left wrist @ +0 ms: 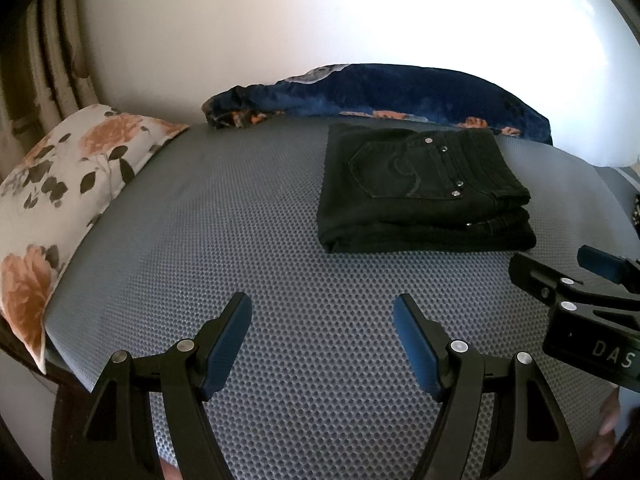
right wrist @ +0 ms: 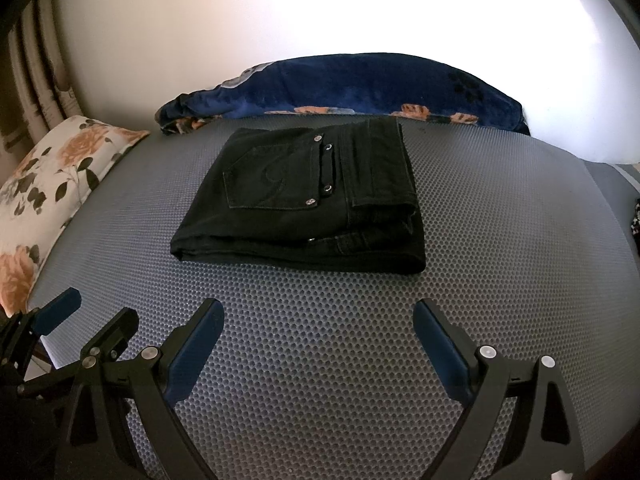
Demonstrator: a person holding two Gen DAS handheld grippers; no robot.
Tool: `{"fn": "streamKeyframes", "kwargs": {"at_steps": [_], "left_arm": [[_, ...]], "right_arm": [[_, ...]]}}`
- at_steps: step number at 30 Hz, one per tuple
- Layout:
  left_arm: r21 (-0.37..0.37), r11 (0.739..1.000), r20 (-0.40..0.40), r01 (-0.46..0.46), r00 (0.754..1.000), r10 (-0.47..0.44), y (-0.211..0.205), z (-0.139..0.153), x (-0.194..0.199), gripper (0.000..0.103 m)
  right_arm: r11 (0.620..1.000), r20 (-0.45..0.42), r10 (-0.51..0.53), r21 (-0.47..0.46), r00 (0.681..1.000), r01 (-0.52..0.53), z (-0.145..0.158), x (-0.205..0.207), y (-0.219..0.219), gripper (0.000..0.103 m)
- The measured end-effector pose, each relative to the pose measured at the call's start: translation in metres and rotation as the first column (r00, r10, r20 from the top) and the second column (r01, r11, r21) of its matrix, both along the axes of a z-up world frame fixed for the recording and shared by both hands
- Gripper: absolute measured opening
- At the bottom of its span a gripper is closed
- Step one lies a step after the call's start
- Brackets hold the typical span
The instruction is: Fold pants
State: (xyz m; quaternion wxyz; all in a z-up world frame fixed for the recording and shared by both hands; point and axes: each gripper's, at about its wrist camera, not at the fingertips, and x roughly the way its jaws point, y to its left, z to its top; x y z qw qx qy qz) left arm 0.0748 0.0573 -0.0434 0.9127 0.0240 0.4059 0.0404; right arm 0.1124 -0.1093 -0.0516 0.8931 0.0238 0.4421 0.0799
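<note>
Nearest the cameras, left tongs (left wrist: 322,312) and right tongs (right wrist: 318,318), both spread wide with blue pads facing inward, nothing between the fingers, poised above bare grey honeycomb-textured mattress pad (right wrist: 320,360); in the left wrist view, right tongs (left wrist: 560,264) entering from the right edge beside the left pair, apart from it. Just beyond the fingertips, clear of them, black pants (right wrist: 304,200) lying folded into a compact, thick rectangular bundle on the pad, untouched by either pair of tongs; back pocket (right wrist: 272,180) uppermost with curved stitching and metal rivets (right wrist: 310,201) at its corners, waistband toward the right of the bundle, stacked layers visible along the near edge. Seen from the left wrist, same pants (left wrist: 420,192) lying to the right of centre. Left of the pants, well apart, white pillow with orange and dark floral print (right wrist: 52,184) at the pad's edge. Behind the pants, close to their far edge, navy blanket with orange flowers (right wrist: 360,88) bunched along the rear of the bed. Beyond the blanket, pale wall (right wrist: 280,20), strongly lit at right; striped curtain (left wrist: 48,60) at far left.
</note>
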Motion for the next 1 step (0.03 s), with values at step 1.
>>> {"fn": "streamKeyframes", "kwargs": {"at_steps": [1], "left_arm": [[-0.002, 1.000, -0.003, -0.002, 1.000, 0.002, 0.0008, -0.0005, 0.0003, 0.074]], "right_arm": [[1.000, -0.001, 0.000, 0.000, 1.000, 0.000, -0.0001, -0.0003, 0.0009, 0.094]]}}
